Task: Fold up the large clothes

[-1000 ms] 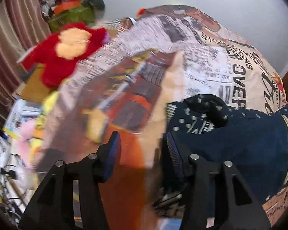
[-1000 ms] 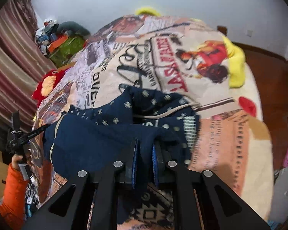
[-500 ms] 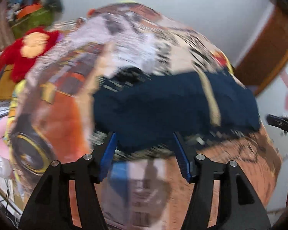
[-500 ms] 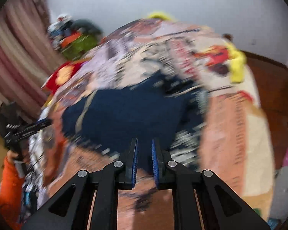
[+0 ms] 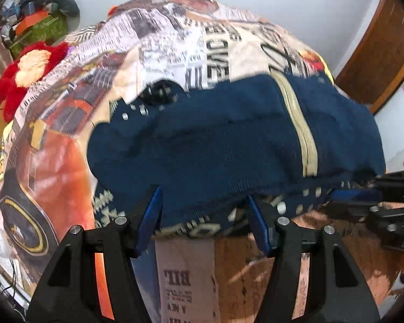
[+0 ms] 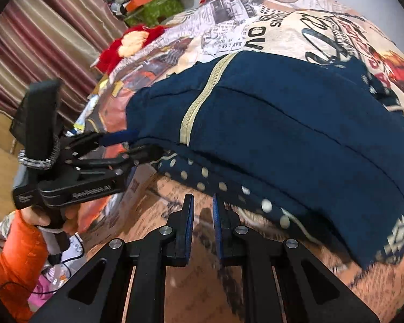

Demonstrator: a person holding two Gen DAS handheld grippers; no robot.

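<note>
A navy zip-up garment [image 5: 229, 134] with a cream zipper and a dotted lining lies folded on the printed bedspread [image 5: 175, 40]. My left gripper [image 5: 203, 220] is open at the near hem, which lies between the fingers with neither pad pressing on it. The right wrist view shows the garment [image 6: 282, 107] ahead and the left gripper [image 6: 132, 145] at its left corner. My right gripper [image 6: 203, 215] is shut to a narrow slit, just short of the dotted hem, with only the bedspread [image 6: 296, 27] showing between the fingers. It also shows at the garment's right corner as the right gripper [image 5: 363, 196].
A red plush toy [image 5: 27, 67] lies at the bed's far left, near a green box [image 5: 37, 29] piled with clutter. A striped curtain [image 6: 40, 40] hangs on the left. A wooden door frame [image 5: 377, 53] stands at the right. A hand and an orange sleeve [image 6: 16, 255] hold the left gripper.
Navy fabric sat between the right fingers a second ago and is now out of them. The left jaws have widened and swung right to the hem. The garment now lies flat, zipper up.
</note>
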